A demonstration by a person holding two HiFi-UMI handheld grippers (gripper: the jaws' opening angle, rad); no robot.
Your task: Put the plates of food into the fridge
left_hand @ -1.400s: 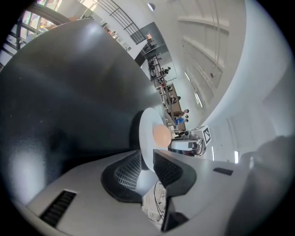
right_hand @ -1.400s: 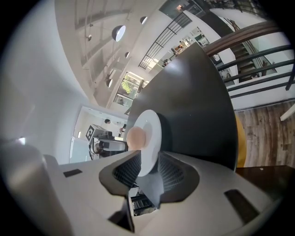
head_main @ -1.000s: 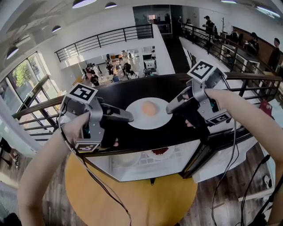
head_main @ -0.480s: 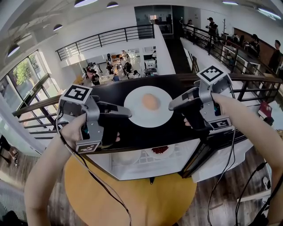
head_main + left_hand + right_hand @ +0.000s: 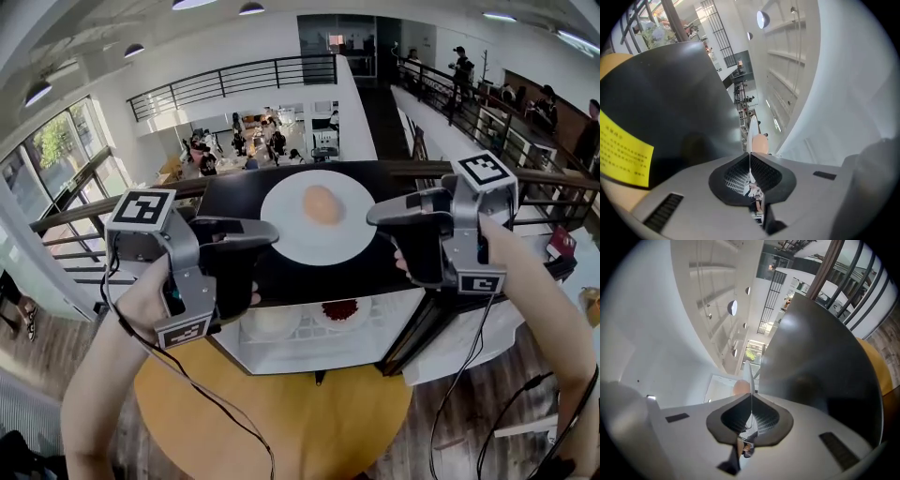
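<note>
Both units are on one white plate (image 5: 292, 242), held over the black top of the fridge (image 5: 234, 195). The left hand-held gripper (image 5: 272, 231) pinches the rim at the plate's 9 o'clock. In the left gripper view the plate (image 5: 752, 130) runs edge-on straight into the pads, which are pressed onto it. The right hand-held gripper (image 5: 373, 217) takes the rim at 3 o'clock; its jaws have just been closing, and I see them clamped on the thin plate edge (image 5: 748, 373) in the right gripper view. The food (image 5: 322, 204), a pale orange round lump, sits a little toward 12 o'clock of the plate's centre, and it shows beside the rim in both gripper views (image 5: 760, 143) (image 5: 740, 387). At 6 o'clock of the plate the fridge stands open, with a dish of red food (image 5: 339, 310) and a white bowl (image 5: 268, 323) on a white shelf. A round yellow bench (image 5: 281, 422) lies below that.
</note>
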